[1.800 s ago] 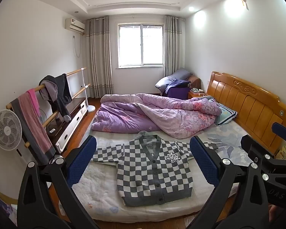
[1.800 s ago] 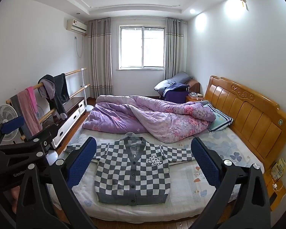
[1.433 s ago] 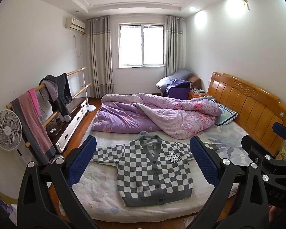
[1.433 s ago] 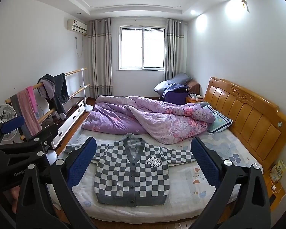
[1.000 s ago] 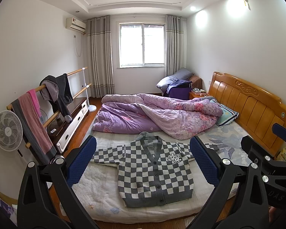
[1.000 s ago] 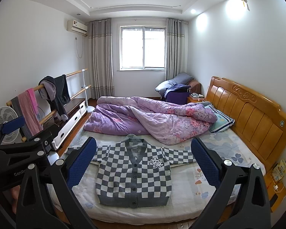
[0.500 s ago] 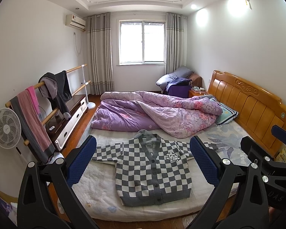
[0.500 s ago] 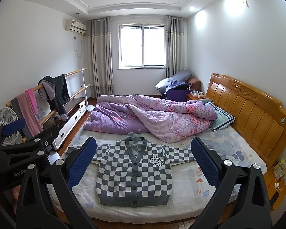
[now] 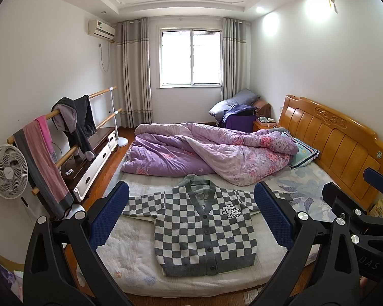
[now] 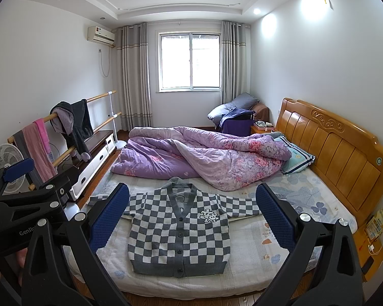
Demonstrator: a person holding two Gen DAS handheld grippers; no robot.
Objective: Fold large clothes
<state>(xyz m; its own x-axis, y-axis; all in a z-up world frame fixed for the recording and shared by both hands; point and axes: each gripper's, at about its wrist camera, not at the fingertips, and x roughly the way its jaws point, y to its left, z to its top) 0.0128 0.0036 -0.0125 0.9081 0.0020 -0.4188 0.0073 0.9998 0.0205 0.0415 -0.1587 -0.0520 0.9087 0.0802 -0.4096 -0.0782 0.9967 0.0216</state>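
Observation:
A grey-and-white checkered cardigan lies flat, buttoned, sleeves spread, on the near part of the bed; it also shows in the right wrist view. My left gripper is open and empty, held back from the bed's near edge. My right gripper is open and empty too, beside the left one. The right sleeve end is hidden behind a blue finger pad.
A crumpled purple quilt covers the far half of the bed. A wooden headboard stands at the right. A clothes rail with hung garments, a fan and a low cabinet line the left.
Both views have shifted slightly; the room sits a little lower in frame than a second ago. The cardigan has not moved and both grippers stay open.

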